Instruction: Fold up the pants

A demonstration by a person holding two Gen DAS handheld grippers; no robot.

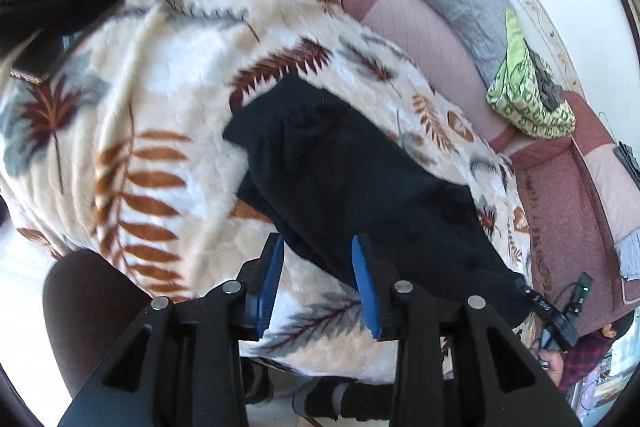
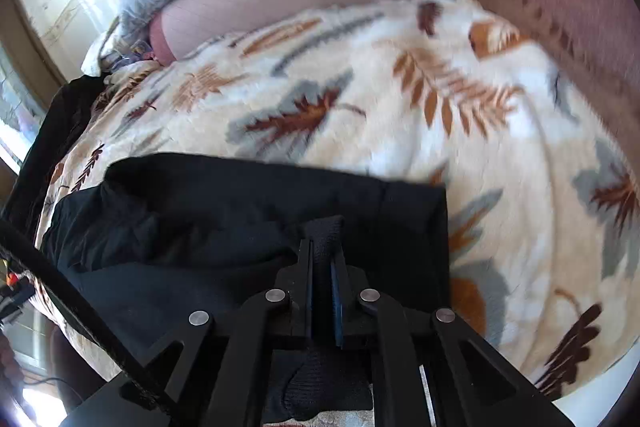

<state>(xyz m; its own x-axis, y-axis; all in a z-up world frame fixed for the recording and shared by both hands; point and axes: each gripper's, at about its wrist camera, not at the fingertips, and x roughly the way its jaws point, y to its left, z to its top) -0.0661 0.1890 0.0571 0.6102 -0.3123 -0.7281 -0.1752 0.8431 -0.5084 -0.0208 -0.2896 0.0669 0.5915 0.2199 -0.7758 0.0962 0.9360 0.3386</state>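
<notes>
The right gripper is clamped on a ribbed black band of the pants, its jaws nearly together with the knit cloth pinched between them. The left gripper stands with its jaws apart, blue pads bare, nothing between them; the pants' near edge lies just past its fingertips. The pants are plain black, soft, folded into a rumpled oblong with creases across the top. They lie on the leaf-patterned blanket, near its front edge, long axis running along that edge, from left gripper to right.
</notes>
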